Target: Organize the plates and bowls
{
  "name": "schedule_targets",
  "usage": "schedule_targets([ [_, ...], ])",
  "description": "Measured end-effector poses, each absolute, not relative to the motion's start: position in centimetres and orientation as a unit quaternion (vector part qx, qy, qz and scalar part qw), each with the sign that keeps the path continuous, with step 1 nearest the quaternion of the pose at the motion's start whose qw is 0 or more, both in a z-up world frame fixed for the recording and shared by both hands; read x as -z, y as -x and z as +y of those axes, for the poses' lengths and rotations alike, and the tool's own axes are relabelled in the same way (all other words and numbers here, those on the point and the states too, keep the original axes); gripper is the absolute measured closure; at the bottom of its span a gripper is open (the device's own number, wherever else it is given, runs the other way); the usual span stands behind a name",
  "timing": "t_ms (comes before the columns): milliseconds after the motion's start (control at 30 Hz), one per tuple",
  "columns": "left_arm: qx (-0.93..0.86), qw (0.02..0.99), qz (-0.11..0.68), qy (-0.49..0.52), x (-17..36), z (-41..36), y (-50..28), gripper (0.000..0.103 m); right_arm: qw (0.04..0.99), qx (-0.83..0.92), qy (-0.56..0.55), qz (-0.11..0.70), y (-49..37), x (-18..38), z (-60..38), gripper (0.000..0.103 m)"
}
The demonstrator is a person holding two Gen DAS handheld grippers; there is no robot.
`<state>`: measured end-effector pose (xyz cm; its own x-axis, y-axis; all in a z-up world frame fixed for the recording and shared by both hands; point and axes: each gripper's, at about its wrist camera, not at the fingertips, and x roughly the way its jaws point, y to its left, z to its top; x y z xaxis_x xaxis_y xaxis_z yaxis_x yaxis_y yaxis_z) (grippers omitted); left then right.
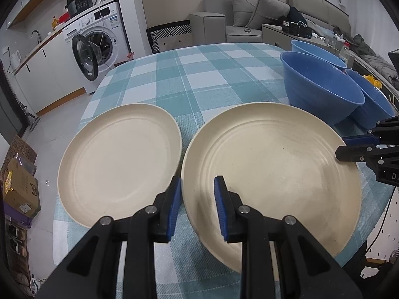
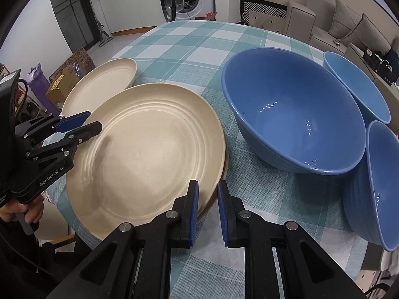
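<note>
Left wrist view shows my left tool (image 1: 197, 206) with its pads apart, straddling the near rim of the near plate (image 1: 271, 172), clamped on nothing. A second plate (image 1: 119, 159) lies just beside it on the checked bench (image 1: 199, 74). Right wrist view has my right tool (image 2: 208, 211) also apart, at that near plate's edge (another plate seems stacked beneath). Three blue bowls (image 2: 294, 114) crowd the right side, rims touching.

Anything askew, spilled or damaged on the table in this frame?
No spills or breakage. One oddity: a blue bowl at the right edge is tipped on its side, leaning against the large blue bowl. The cream plates sit flat.
</note>
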<state>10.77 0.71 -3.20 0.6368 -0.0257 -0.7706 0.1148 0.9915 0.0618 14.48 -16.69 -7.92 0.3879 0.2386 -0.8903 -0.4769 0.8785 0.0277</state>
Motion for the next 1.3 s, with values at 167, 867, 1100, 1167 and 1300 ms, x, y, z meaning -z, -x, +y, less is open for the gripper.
schedule_targets([
  [167,0.038,0.903,0.423,-0.058,3.3,0.5,-10.9,0.078,0.825,-0.214,0.123,0.509,-14.5,8.1,-16.6,0.087],
  [867,0.030,0.903,0.420,-0.090,4.0,-0.6,-11.1,0.078,0.827,-0.199,0.139,0.507,-14.6,8.6,-16.4,0.087],
  [1100,0.029,0.903,0.418,-0.101,4.1,-0.8,-11.0,0.078,0.825,-0.197,0.152,0.506,-14.5,8.6,-16.2,0.087],
  [1167,0.029,0.902,0.419,-0.104,4.2,-0.8,-11.1,0.078,0.825,-0.198,0.154,0.507,-14.5,8.6,-16.2,0.087],
  [1300,0.029,0.900,0.423,-0.104,4.3,-0.8,-11.1,0.076,0.824,-0.199,0.154,0.508,-14.6,8.6,-16.2,0.087],
])
